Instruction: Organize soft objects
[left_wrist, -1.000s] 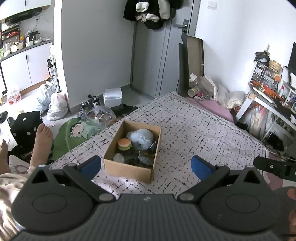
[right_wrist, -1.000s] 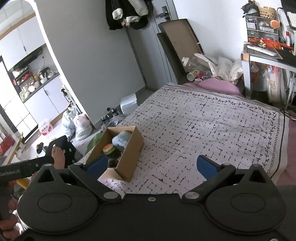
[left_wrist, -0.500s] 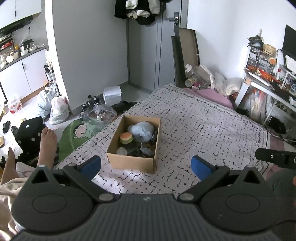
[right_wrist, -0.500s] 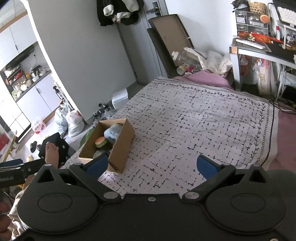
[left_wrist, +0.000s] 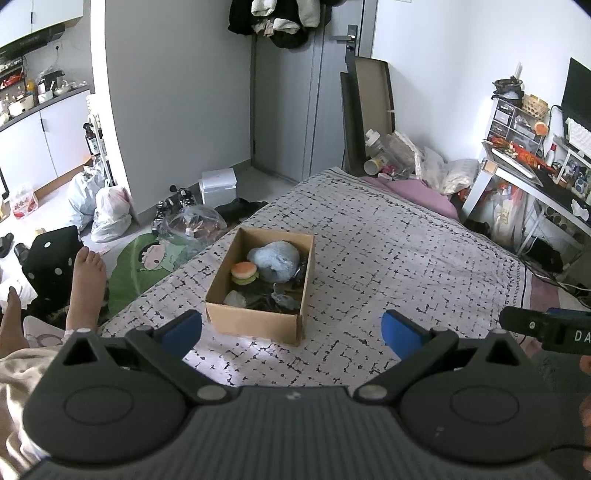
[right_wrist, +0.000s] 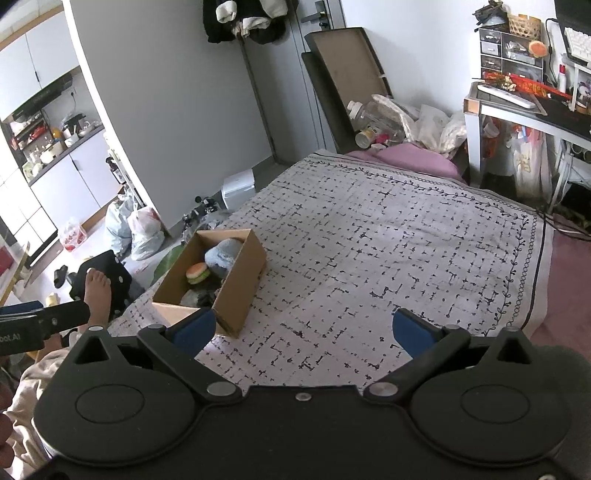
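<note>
Both grippers, left (left_wrist: 291, 326) and right (right_wrist: 302, 328), gape wide, empty; box (left_wrist: 255, 319) (toys inside) at 12 o'clock, on the bed (left_wrist: 388, 258).

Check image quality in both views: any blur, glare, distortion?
Left wrist view: sharp, strong fisheye bending of walls, cardboard box interior shadowed, dark corner vignette. Right wrist view: equally sharp, same curvature, bright daylight patches on bedspread, no harsh glare.

Open brown cardboard box (left_wrist: 255, 317) on bed's black-and-white patterned cover (left_wrist: 388, 258), near its left edge. In box: fluffy blue plush (left_wrist: 275, 256) at far end, burger-shaped toy (left_wrist: 243, 272) just left of it, touching.
</note>
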